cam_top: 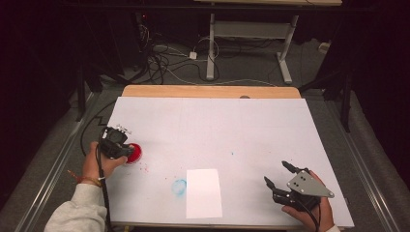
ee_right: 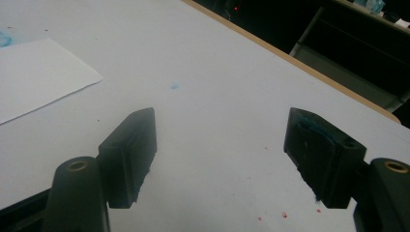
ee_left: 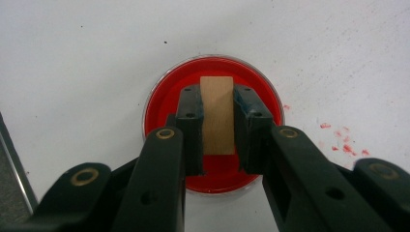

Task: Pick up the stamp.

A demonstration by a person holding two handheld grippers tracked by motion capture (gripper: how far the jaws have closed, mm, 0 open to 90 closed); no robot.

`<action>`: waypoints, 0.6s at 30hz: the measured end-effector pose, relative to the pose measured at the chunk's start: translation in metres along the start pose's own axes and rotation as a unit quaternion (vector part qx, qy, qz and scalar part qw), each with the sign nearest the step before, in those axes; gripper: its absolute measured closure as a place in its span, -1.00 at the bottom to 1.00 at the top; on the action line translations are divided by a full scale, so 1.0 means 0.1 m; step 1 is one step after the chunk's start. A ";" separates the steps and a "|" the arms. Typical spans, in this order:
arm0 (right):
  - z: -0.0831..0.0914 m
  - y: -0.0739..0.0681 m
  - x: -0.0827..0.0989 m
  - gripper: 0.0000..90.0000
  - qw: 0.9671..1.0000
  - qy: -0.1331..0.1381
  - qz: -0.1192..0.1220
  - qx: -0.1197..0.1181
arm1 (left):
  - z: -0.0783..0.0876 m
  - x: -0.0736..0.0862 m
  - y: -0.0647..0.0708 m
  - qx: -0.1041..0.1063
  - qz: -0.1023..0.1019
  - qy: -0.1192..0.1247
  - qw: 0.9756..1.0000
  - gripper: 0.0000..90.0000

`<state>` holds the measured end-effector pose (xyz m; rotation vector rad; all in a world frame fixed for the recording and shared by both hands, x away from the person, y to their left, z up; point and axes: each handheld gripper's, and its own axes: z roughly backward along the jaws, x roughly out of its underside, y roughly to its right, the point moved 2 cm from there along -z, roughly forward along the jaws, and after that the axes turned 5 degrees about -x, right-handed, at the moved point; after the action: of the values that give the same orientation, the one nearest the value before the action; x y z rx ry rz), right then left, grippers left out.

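Note:
A round dish of red paint (ee_left: 167,101) (cam_top: 135,153) sits on the white table cover at the left. My left gripper (ee_left: 217,104) (cam_top: 116,142) hangs right over it, shut on a small tan wooden block (ee_left: 217,116) held upright above the red paint. A white sheet of paper (cam_top: 204,192) (ee_right: 34,72) lies near the front edge, with a faint blue ring stain (cam_top: 179,187) beside it. At the front right my right gripper (cam_top: 278,176) (ee_right: 220,154) hovers low over the table, jaws wide apart and nothing between them.
Red paint specks (ee_left: 343,142) dot the cover to the right of the dish. The wooden table edge (cam_top: 208,91) runs along the back. Beyond it stand a desk frame (cam_top: 251,34) and cables on the floor.

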<state>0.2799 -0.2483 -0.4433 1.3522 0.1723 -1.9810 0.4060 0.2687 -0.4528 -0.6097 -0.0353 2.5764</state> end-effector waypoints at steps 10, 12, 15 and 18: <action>0.00 0.00 0.00 -0.37 1.000 -0.001 0.000 0.004 | -0.01 -0.01 0.02 -0.006 -0.008 -0.003 1.000 0.63; 0.00 -0.01 0.00 -0.37 1.000 -0.002 0.001 0.003 | -0.01 -0.01 0.02 -0.008 -0.009 -0.003 1.000 0.63; 0.00 -0.01 0.00 -0.37 1.000 -0.001 0.001 0.003 | -0.01 0.00 0.02 -0.006 -0.008 0.000 1.000 0.63; 0.00 -0.01 0.00 -0.38 1.000 -0.001 0.000 0.003 | -0.01 0.00 0.02 -0.009 -0.008 0.003 1.000 0.63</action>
<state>0.2799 -0.2474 -0.4433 1.3540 0.1649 -1.9838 0.4048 0.2667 -0.4540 -0.6205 -0.0607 2.5619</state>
